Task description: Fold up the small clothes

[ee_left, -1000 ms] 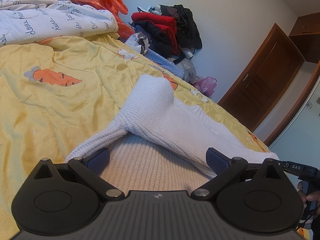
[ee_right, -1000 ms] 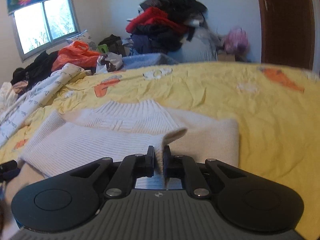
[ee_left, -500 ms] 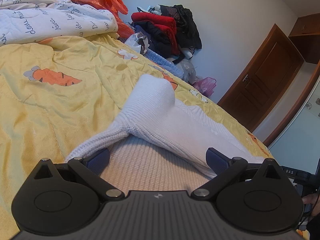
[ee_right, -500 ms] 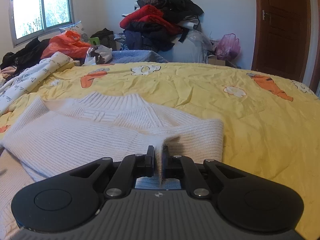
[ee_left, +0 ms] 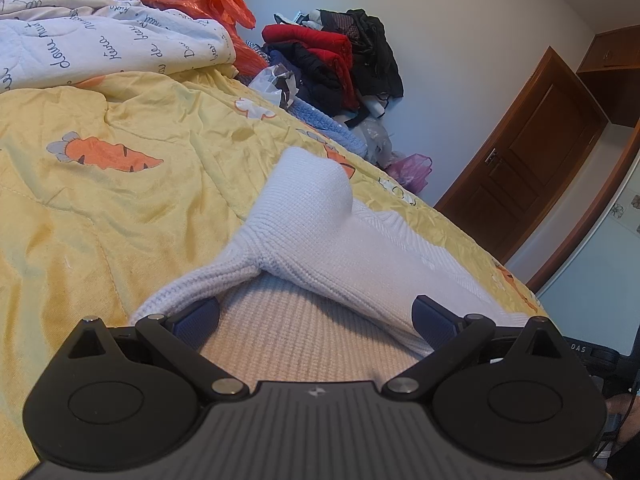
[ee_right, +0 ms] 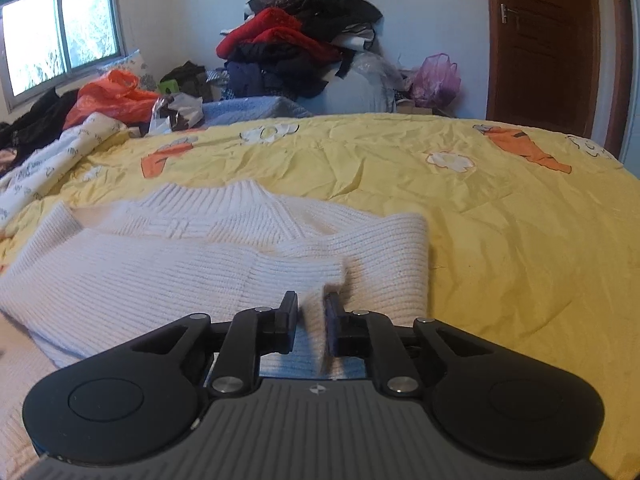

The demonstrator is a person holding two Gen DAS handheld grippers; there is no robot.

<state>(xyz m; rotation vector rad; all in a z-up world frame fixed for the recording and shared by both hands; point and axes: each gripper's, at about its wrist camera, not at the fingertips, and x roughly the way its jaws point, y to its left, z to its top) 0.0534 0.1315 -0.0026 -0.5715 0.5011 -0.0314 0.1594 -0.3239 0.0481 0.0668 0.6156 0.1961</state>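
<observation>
A white knitted sweater [ee_right: 168, 264] lies on the yellow carrot-print bedspread [ee_right: 500, 208], one sleeve folded across its body. In the left wrist view the sweater [ee_left: 320, 236] lies just ahead, a sleeve crossing over the ribbed body. My left gripper [ee_left: 316, 316] is open, its blue pads wide apart over the sweater's near edge, holding nothing. My right gripper [ee_right: 312, 316] has its jaws slightly parted around the sleeve's cuff [ee_right: 316, 292], which still stands between the pads.
A pile of red, black and blue clothes [ee_right: 296, 52] sits at the back. An orange plastic bag [ee_right: 112, 96] and a white lettered quilt [ee_left: 100, 48] lie at the far left. A brown door [ee_right: 544, 40] stands at the right.
My right gripper has carried the sleeve cuff across the sweater and lowered it, and its jaws have opened slightly. My left gripper has stayed still and open.
</observation>
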